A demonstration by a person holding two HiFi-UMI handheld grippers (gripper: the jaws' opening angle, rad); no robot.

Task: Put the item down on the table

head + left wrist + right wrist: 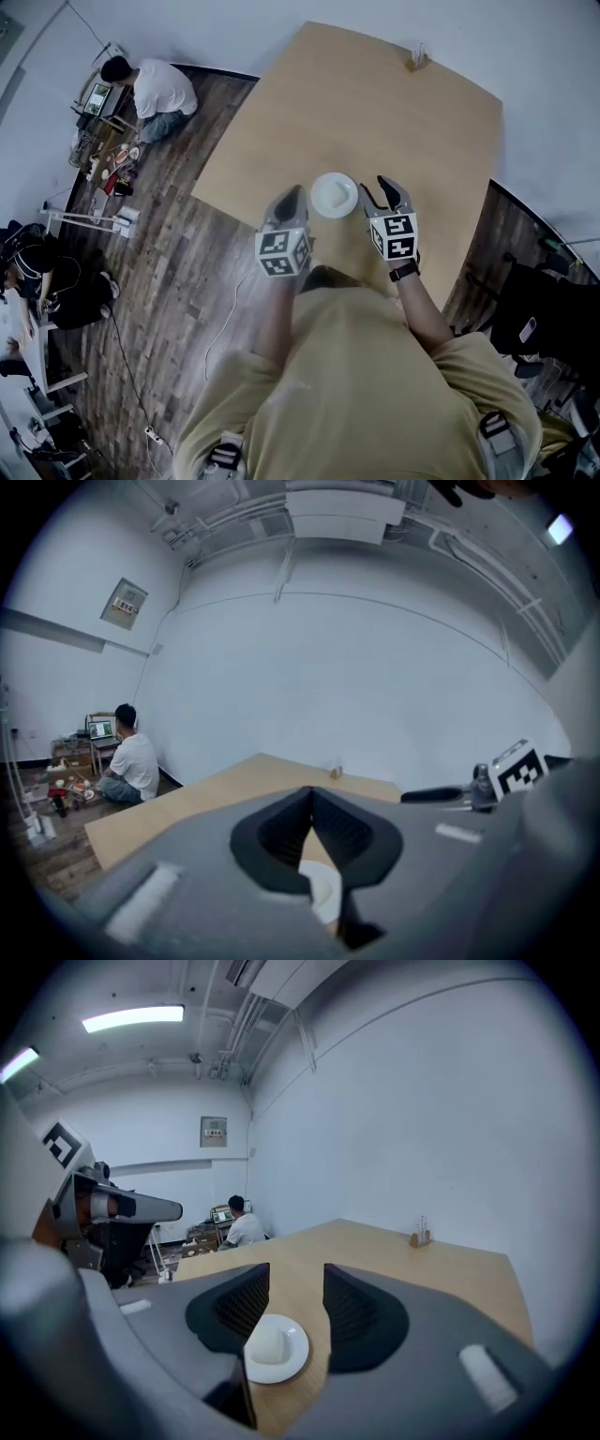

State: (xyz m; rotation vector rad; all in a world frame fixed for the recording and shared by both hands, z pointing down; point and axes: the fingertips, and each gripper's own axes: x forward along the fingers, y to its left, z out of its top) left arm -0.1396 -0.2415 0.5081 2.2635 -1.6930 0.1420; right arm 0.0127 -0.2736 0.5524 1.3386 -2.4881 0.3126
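White round plate (335, 195) bearing a pale lump (267, 1342) rests near the tan wooden worktop's (422, 131) near edge, between the left gripper (291, 197), jaws closed on nothing, and the right gripper (382, 192), jaws apart and empty. A careless jaw could nudge it over that edge.

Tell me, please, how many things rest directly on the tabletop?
2: a white plate carrying a pale round item, at the near edge, and a small holder at the far edge. Nothing else shows.

the left gripper (312, 797) hides most of the white plate (323, 892) in its own view; only a sliver shows. the little holder (417, 60) at the far edge of the table (375, 112) is too small to make out.
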